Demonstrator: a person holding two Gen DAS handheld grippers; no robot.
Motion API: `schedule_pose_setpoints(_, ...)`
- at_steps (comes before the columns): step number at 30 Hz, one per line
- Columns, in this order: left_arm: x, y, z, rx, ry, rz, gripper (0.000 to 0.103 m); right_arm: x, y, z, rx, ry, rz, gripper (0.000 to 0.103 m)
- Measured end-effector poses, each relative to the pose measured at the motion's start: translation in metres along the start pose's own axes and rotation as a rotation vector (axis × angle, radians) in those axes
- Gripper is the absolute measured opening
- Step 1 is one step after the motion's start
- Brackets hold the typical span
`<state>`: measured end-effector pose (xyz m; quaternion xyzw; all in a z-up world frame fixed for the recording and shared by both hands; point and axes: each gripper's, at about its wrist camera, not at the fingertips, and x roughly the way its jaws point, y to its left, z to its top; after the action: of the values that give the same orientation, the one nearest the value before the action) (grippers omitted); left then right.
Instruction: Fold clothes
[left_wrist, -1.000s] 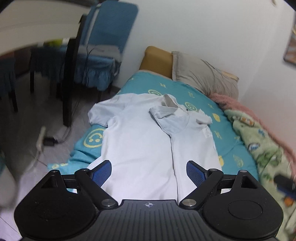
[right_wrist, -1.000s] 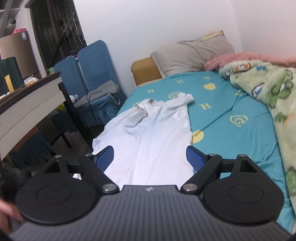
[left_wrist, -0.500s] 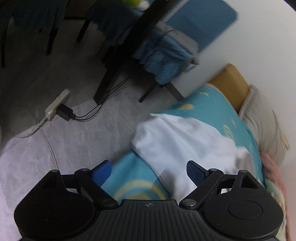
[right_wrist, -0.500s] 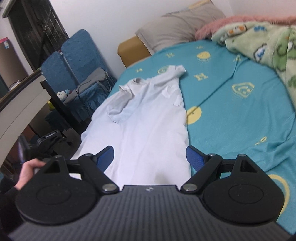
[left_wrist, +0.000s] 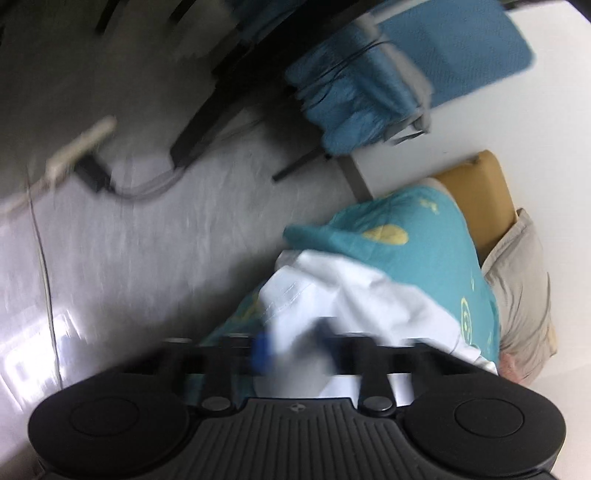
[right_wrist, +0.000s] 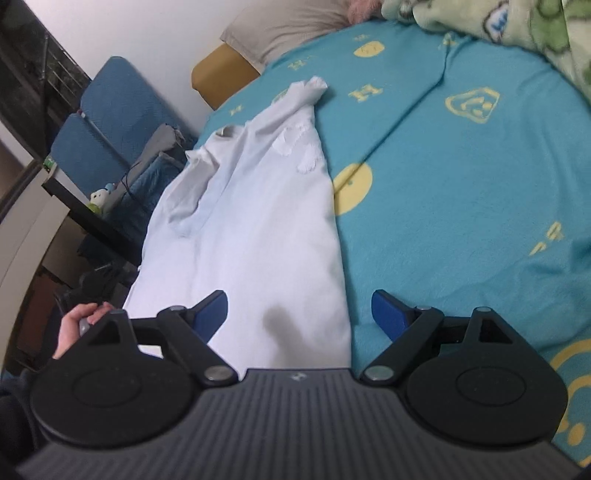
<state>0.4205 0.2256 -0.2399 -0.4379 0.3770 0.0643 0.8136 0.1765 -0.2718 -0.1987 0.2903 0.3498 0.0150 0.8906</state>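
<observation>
A white polo shirt (right_wrist: 251, 221) lies lengthwise on the teal bed sheet (right_wrist: 461, 192), collar toward the pillows, one side folded over. My right gripper (right_wrist: 299, 314) is open just above the shirt's lower right hem edge. In the left wrist view, blurred by motion, my left gripper (left_wrist: 295, 350) sits at the shirt's left sleeve (left_wrist: 332, 295) at the bed's edge; its jaws are narrowed with white cloth between them, and whether they grip it is unclear.
A beige pillow (right_wrist: 288, 26) and a green blanket (right_wrist: 517, 26) lie at the bed's far end. Blue chairs (right_wrist: 110, 122) and a dark desk (right_wrist: 85, 218) stand left of the bed. A power strip with cables (left_wrist: 74, 155) lies on the floor.
My left gripper swung out over the floor, came in at the left sleeve and its jaws narrowed. My right gripper dropped toward the shirt's lower hem, still open.
</observation>
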Motion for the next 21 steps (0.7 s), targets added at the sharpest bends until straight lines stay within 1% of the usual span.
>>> schedule_pose_setpoints(1,-0.004,-0.008,0.001,0.037,-0.027,0.013,0.008,-0.004,0.003,0.000,-0.022,-0.014,-0.004,0.086)
schedule_pose_setpoints(3,-0.018,-0.031,0.001,0.147,-0.085,0.035,0.006,-0.011,0.011,0.002,-0.061,-0.037,-0.004,0.086)
schedule_pose_setpoints(5,-0.034,-0.062,-0.002,0.273,-0.132,0.071,0.006,-0.018,0.018,0.004,-0.099,-0.063,-0.001,0.086)
schedule_pose_setpoints(7,-0.052,-0.095,-0.008,0.386,-0.183,0.090,0.006,-0.025,0.023,0.007,-0.124,-0.086,-0.001,0.086)
schedule_pose_setpoints(11,-0.090,-0.170,-0.039,0.660,-0.267,0.106,0.005,-0.037,0.027,0.013,-0.136,-0.113,0.002,0.086)
schedule_pose_setpoints(13,-0.105,-0.205,-0.062,0.779,-0.290,0.103,0.005,-0.042,0.024,0.016,-0.124,-0.119,0.008,0.086)
schedule_pose_setpoints(16,-0.119,-0.259,-0.106,0.962,-0.318,0.097,0.005,-0.053,0.020,0.019,-0.111,-0.144,0.012,0.086)
schedule_pose_setpoints(17,-0.120,-0.274,-0.123,1.018,-0.315,0.089,0.005,-0.058,0.019,0.021,-0.108,-0.158,0.013,0.086)
schedule_pose_setpoints(21,-0.114,-0.321,-0.193,1.175,-0.273,0.045,0.005,-0.077,0.012,0.029,-0.096,-0.220,0.026,0.086)
